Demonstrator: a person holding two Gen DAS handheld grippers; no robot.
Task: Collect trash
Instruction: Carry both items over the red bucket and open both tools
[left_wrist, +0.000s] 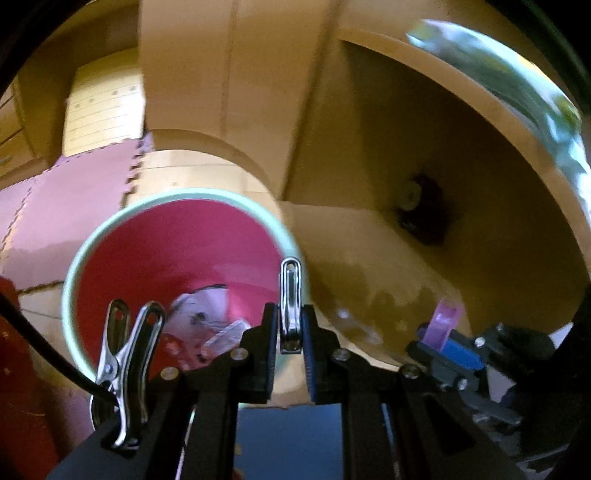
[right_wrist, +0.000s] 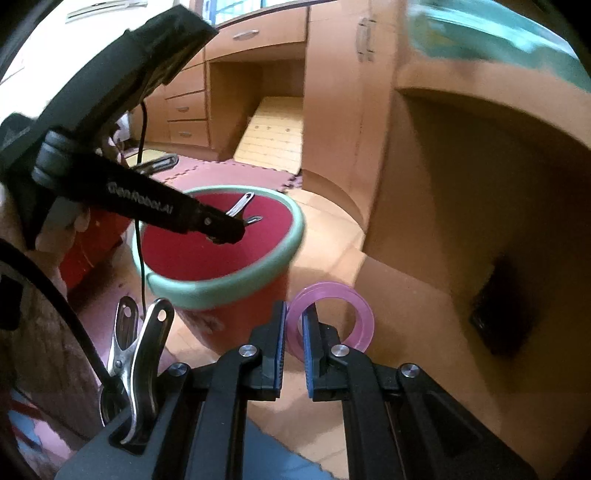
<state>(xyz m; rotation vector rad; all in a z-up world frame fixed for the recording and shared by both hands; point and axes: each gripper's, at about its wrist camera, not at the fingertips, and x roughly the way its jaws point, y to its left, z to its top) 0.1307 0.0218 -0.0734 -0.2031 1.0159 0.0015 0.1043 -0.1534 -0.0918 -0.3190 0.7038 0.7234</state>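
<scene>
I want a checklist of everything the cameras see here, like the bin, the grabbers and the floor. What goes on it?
Surface: tan wooden floor with pink foam mats.
Job's things: red bin with a green rim stands on the floor; crumpled paper and a clear wrapper lie inside.
Clutter: a red box beside the bin.
Grippers: left gripper shut on a metal clip over the bin; right gripper shut on a pink tape ring, beside the bin.
Cables: black cable at each gripper's spring clamp; a thin wire hangs near the bin.
Surroundings: wooden drawers, cupboard, a dark hole in the desk panel.
</scene>
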